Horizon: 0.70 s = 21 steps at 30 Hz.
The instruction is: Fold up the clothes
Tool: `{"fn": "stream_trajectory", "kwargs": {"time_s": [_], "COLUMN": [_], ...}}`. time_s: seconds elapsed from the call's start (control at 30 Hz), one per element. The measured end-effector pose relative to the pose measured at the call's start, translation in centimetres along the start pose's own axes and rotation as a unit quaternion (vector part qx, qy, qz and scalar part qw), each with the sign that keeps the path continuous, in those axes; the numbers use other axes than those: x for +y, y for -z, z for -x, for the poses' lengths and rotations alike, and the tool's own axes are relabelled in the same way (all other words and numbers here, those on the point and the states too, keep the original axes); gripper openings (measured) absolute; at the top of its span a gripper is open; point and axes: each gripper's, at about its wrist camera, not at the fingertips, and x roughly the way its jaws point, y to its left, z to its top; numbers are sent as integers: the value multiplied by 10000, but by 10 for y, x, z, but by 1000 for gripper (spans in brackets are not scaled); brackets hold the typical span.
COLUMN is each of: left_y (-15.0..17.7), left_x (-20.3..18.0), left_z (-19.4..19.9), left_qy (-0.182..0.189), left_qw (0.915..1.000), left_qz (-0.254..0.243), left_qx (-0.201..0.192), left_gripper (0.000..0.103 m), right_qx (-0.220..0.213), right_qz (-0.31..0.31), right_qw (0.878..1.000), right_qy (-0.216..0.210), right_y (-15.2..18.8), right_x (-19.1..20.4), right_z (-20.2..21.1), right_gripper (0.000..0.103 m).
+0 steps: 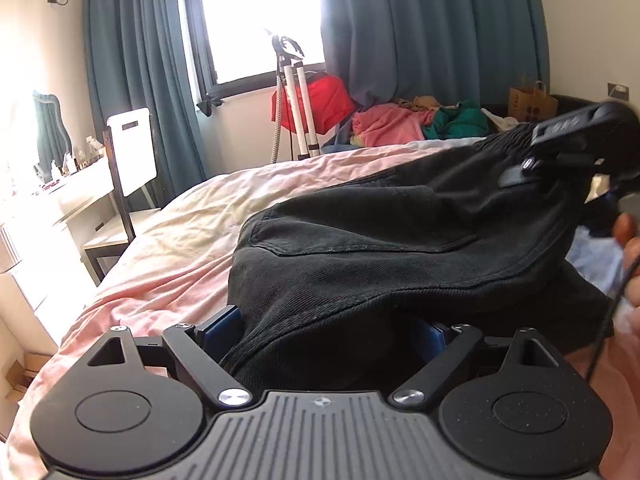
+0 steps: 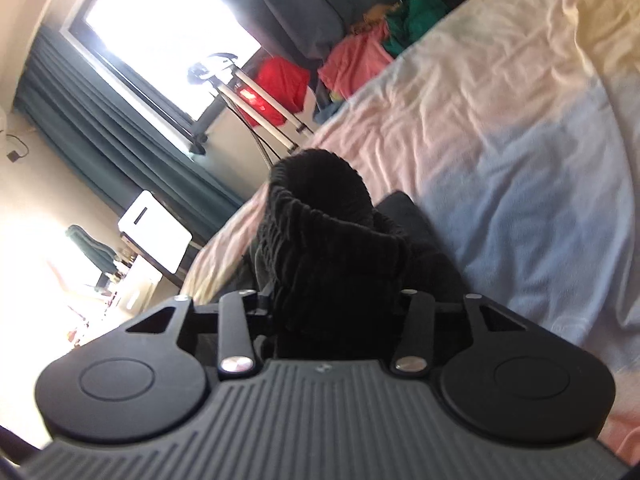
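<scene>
A pair of black trousers [image 1: 384,248] hangs stretched above the pink bed sheet [image 1: 180,240]. My left gripper [image 1: 328,336] is shut on one end of the black cloth, which bunches between its blue pads [image 1: 224,332]. At the upper right of the left wrist view, my right gripper [image 1: 560,148] clamps the elastic waistband. In the right wrist view the ribbed waistband [image 2: 320,232] fills the space between the fingers of the right gripper [image 2: 332,308], which is shut on it. The fingertips of both grippers are hidden by cloth.
A pile of pink, green and red clothes [image 1: 400,122] lies past the bed's far edge by the teal curtains [image 1: 136,80]. A white tripod [image 1: 298,92] stands under the window. A desk and white chair [image 1: 128,152] stand left of the bed. A hand [image 1: 628,240] shows at the right edge.
</scene>
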Motion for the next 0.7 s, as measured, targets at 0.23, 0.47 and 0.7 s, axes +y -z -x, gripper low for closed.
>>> {"fn": "stream_trajectory", "kwargs": {"time_s": [0.23, 0.47, 0.7], "left_y": [3, 3, 5], "left_x": [7, 18, 48], "left_z": [3, -2, -14], "left_qy": [19, -3, 202], "left_qw": [9997, 9977, 9860], "left_qz": [239, 665, 1566], "left_qx": [14, 159, 544], "left_gripper": [94, 94, 94], "right_qx": [-175, 489, 980], "right_qz": [-414, -1342, -1706], "right_qw": [9986, 9866, 9787], "right_qy": [261, 785, 594], "right_y": [-10, -6, 8], "right_x": [-17, -68, -87], "right_z": [28, 16, 0], "right_gripper": [45, 60, 89]}}
